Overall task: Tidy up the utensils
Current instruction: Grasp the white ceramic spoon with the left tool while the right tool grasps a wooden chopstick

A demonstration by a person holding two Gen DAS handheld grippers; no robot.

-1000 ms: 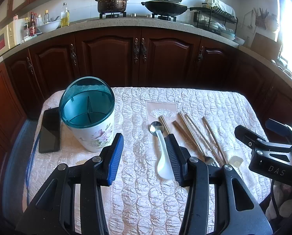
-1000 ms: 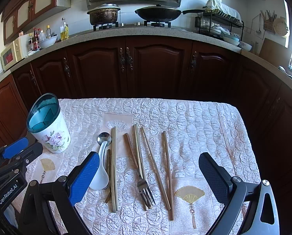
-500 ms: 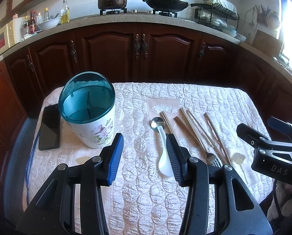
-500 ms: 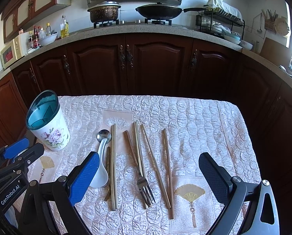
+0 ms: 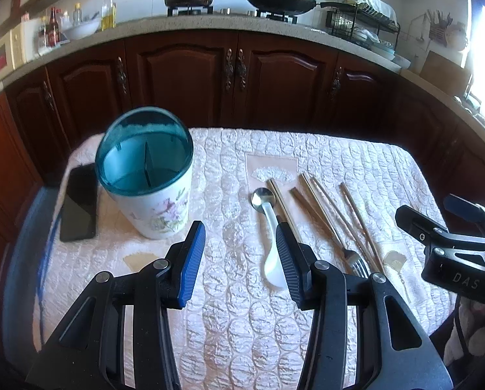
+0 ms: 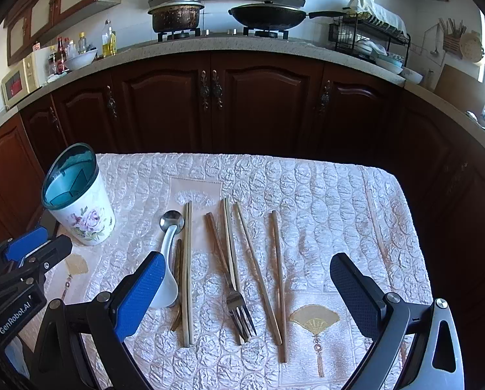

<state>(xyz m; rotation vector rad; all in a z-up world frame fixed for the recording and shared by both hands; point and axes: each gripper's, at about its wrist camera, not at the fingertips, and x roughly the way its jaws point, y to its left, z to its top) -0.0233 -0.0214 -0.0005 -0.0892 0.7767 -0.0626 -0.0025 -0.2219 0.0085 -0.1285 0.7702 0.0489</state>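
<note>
White quilted cloth (image 6: 323, 195) covers the surface. Holder (image 6: 79, 198), teal rim, floral print, stands upright at its left, divided inside. Black phone (image 5: 78, 204) lies flat just left of the holder. Spoon (image 6: 170, 253), chopsticks (image 6: 187, 269) and fork (image 6: 235, 295) lie in a row mid-surface, all well apart from the holder; spoon touches the leftmost chopsticks. Left gripper (image 5: 240, 256) hovers low between holder and spoon, fingers spread, holding nothing; its right finger hides part of the spoon handle. Right gripper (image 6: 242, 289) sits over the near edge, fingers spread wide either side of the utensils, empty. Writing: "GenRobot.AI" on the left gripper body in the right view, "DAS" on the right gripper in the left view. Behind: dark wood cabinets (image 6: 209, 97), pot (image 6: 175, 16) and wok (image 6: 268, 16) on the stove.
</note>
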